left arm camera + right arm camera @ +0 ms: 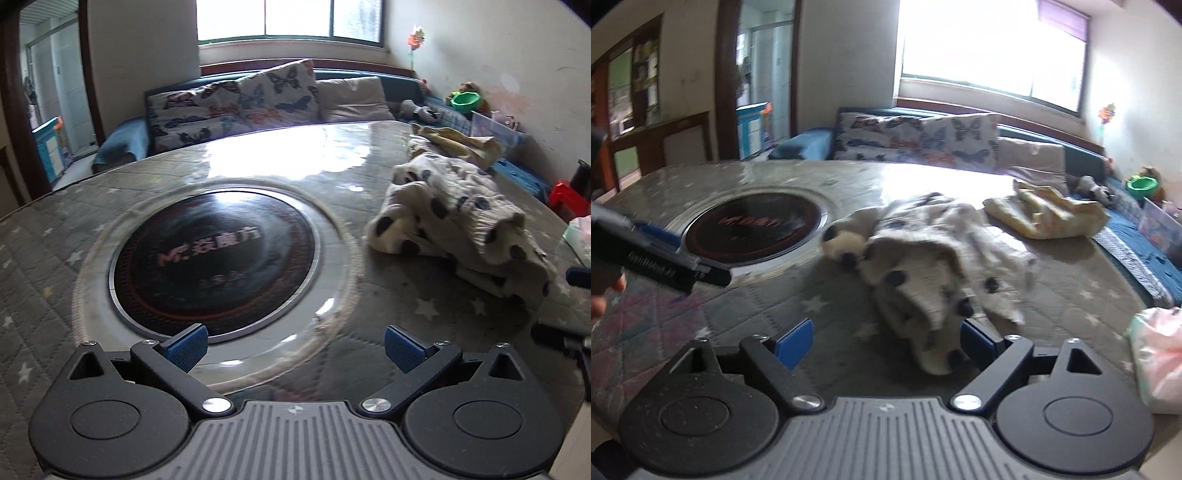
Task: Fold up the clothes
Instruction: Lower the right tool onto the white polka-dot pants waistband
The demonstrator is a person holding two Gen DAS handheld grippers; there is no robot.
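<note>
A crumpled cream garment with dark spots [931, 258] lies on the grey star-patterned tablecloth [827, 306]. My right gripper [886, 343] is open just above the cloth. The garment's near end reaches in between its fingers, beside the right blue pad [977, 345] and well clear of the left one. In the left wrist view the same garment [454, 225] lies to the right, apart from my left gripper [295, 349]. That gripper is open and holds nothing, over the rim of a round black hob [214, 258]. A yellow cloth [1049, 214] is bunched at the table's far side.
The black housing of the left gripper [657, 258] and a hand [605, 295] show at the left edge. A pink-white bag [1156, 358] sits on the table's right. A sofa with butterfly cushions [236, 103] stands beyond the table, a red stool [565, 195] at the right.
</note>
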